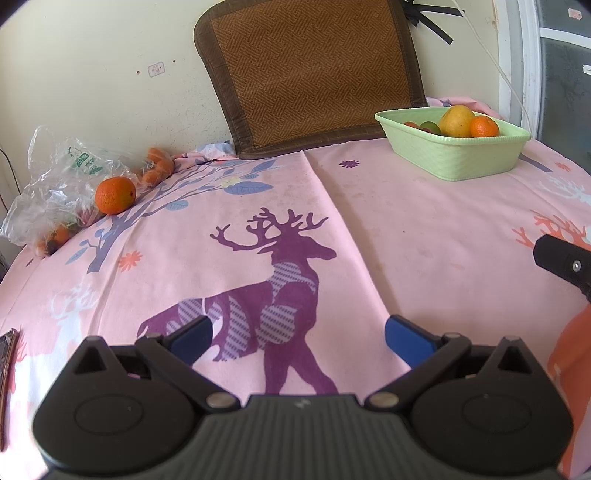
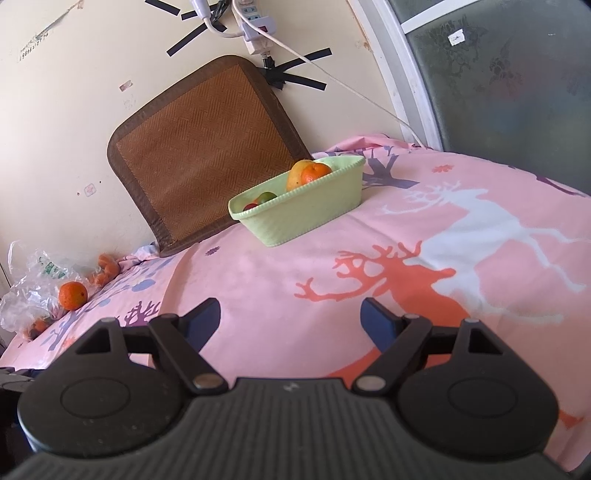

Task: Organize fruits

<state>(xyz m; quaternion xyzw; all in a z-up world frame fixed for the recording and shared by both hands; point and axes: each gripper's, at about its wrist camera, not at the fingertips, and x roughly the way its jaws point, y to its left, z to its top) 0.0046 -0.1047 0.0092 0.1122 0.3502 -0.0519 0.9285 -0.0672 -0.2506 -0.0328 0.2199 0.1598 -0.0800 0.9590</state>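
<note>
Pink cotton tablecloth (image 1: 424,229) printed with deer in purple, coral and white, covering the whole work surface. Both views look across it toward a cream wall.

Pale green basket (image 1: 461,157), rectangular, woven-look sides, sits at the far right of the cloth near the window frame. Inside it: a yellow-orange mango (image 1: 456,120), an orange (image 1: 484,126) touching the mango's right side, a green fruit (image 1: 431,127) and something red beside it, mostly hidden by the rim. In the right wrist view the same basket (image 2: 306,212) sits centre frame, tilted by the lens.

Loose orange (image 1: 115,195) lies on the cloth at far left, touching a crumpled clear plastic bag (image 1: 59,184). More small orange fruits show inside and behind the bag (image 1: 159,164); count unclear.

Woven brown mat (image 1: 314,74) with a dark border leans upright against the wall, between bag and basket. White power strip (image 2: 255,26) and cable taped to the wall above it.

Left gripper (image 1: 295,334): blue-padded fingers spread wide, nothing between them, hovering over the purple deer. Right gripper (image 2: 290,319): fingers likewise spread apart, empty, over the coral deer, pointing toward the basket. Part of the right gripper's black body shows at the right edge of the left wrist view. Both are well apart from the fruit.
</note>
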